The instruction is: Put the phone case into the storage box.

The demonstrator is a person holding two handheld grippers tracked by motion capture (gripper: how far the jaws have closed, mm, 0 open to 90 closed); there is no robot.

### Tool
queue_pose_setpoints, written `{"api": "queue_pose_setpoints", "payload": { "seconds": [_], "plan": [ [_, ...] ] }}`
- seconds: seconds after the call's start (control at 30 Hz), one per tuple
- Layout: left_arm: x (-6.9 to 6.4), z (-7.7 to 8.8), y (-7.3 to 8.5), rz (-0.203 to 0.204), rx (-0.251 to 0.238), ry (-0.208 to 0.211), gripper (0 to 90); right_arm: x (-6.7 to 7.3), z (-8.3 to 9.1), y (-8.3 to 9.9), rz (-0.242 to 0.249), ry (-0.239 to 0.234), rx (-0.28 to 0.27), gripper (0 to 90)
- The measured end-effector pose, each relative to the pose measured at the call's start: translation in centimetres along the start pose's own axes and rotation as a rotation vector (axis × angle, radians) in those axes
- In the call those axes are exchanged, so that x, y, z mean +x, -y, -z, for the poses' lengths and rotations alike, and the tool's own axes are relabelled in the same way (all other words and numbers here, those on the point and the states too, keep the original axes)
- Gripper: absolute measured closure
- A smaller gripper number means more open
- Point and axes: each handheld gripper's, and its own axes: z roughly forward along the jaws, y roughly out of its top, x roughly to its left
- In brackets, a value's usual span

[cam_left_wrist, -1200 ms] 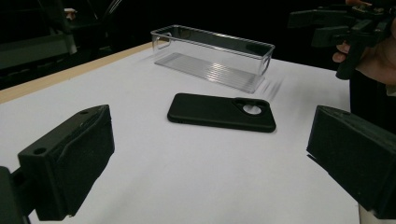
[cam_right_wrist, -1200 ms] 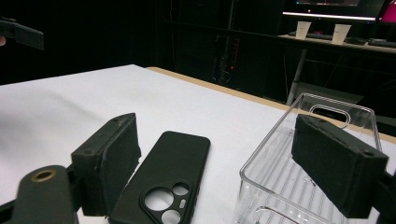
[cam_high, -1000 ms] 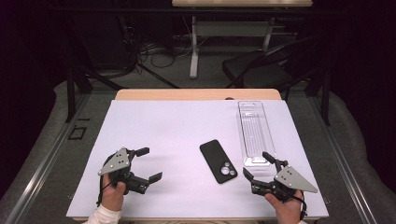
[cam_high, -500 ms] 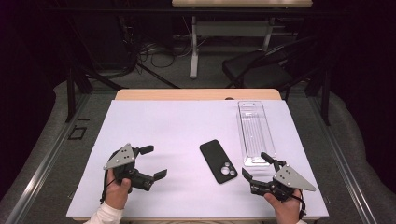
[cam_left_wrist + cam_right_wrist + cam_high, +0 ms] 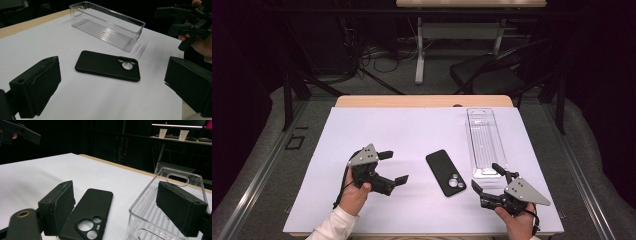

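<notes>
A black phone (image 5: 446,173) lies flat on the white table, camera rings toward the near edge; it also shows as the phone (image 5: 107,65) and the phone (image 5: 87,216). A clear plastic tray (image 5: 485,142) stands empty to its right, seen as the tray (image 5: 107,25) and the tray (image 5: 165,205). My left gripper (image 5: 393,167) hovers left of the phone, open and empty, its jaws pointing toward it. My right gripper (image 5: 488,178) is near the front right, open and empty, just before the tray's near end.
The white table cover (image 5: 377,130) has free room at the back and left. A wooden strip (image 5: 422,101) edges the far side. A dark chair (image 5: 492,75) and cables stand beyond the table.
My left gripper has moved right toward the phone and risen a little. The right gripper, phone and tray have stayed put.
</notes>
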Motion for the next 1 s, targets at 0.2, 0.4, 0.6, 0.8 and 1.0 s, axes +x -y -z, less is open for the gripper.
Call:
{"api": "queue_pose_setpoints", "payload": {
  "seconds": [0.2, 0.4, 0.6, 0.8, 1.0],
  "plan": [
    [0.1, -1.5, -1.1, 0.027, 0.036, 0.005, 0.5, -0.2, 0.0, 0.0, -0.007, 0.002, -0.002, 14.2],
    [-0.2, -3.1, -2.4, 0.018, 0.06, 0.002, 0.5, -0.2, 0.0, 0.1, -0.008, 0.002, 0.0, 14.2],
    [-0.2, -4.7, -3.1, 0.007, 0.084, -0.013, 0.5, -0.3, 0.0, 0.1, -0.012, 0.001, 0.002, 14.2],
    [-0.4, -6.1, -3.6, -0.017, 0.09, -0.017, 4.6, -0.3, 0.0, 0.1, -0.012, -0.001, 0.002, 14.2],
    [-0.6, -7.0, -4.2, -0.026, 0.071, -0.019, 16.0, -0.4, 0.0, 0.2, -0.012, -0.001, 0.004, 14.2]
  ]
}}
